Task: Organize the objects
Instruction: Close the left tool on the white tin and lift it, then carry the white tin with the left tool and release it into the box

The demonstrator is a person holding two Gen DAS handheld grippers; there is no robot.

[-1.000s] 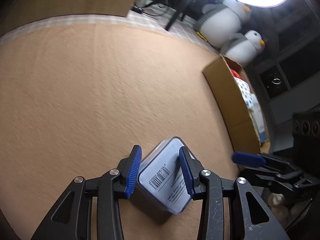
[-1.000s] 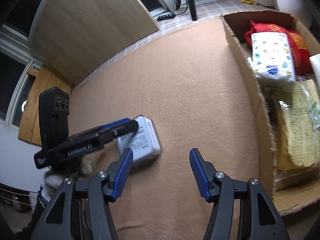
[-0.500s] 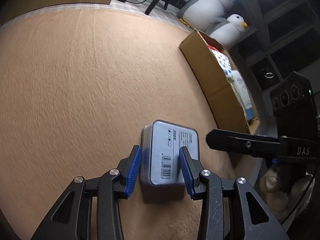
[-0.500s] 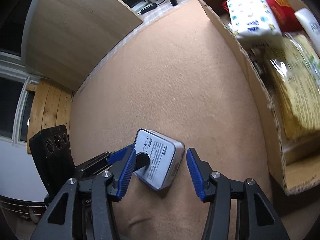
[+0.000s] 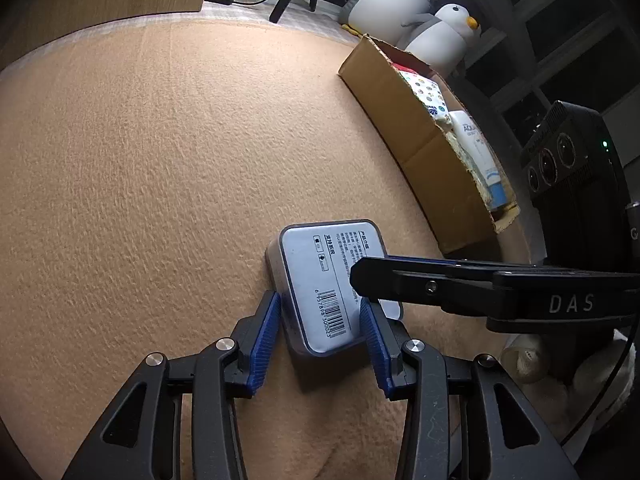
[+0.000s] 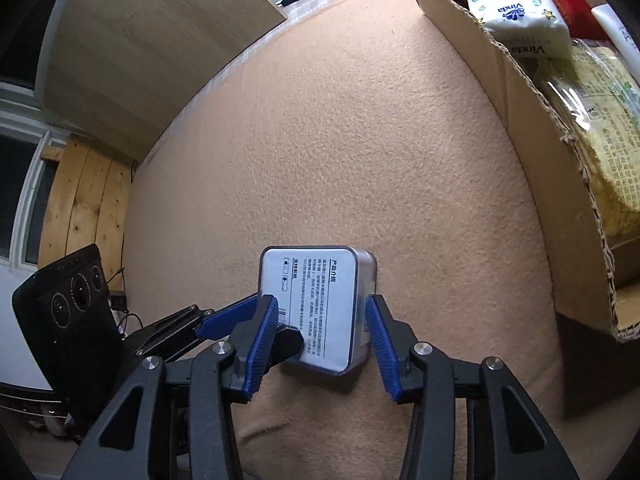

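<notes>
Small tin point(image 5: 326, 288) with printed label and barcode, held just above tan felt mat point(image 5: 140, 160). Left gripper point(image 5: 320, 326) clamped on tin's near end, blue pads point(image 5: 264, 332) pressed to both sides. Right gripper point(image 6: 320, 334) straddling same tin point(image 6: 316, 304): right pad at tin's side, left pad point(image 6: 260, 340) just outside left gripper's finger; firm squeeze or not, cannot tell. Open cardboard box point(image 6: 532, 128) off to right on mat, apart from tin. Tissue pack point(image 6: 516, 20) and noodle packet point(image 6: 600, 120) inside. Two plush penguins point(image 5: 420, 4) behind box.
</notes>
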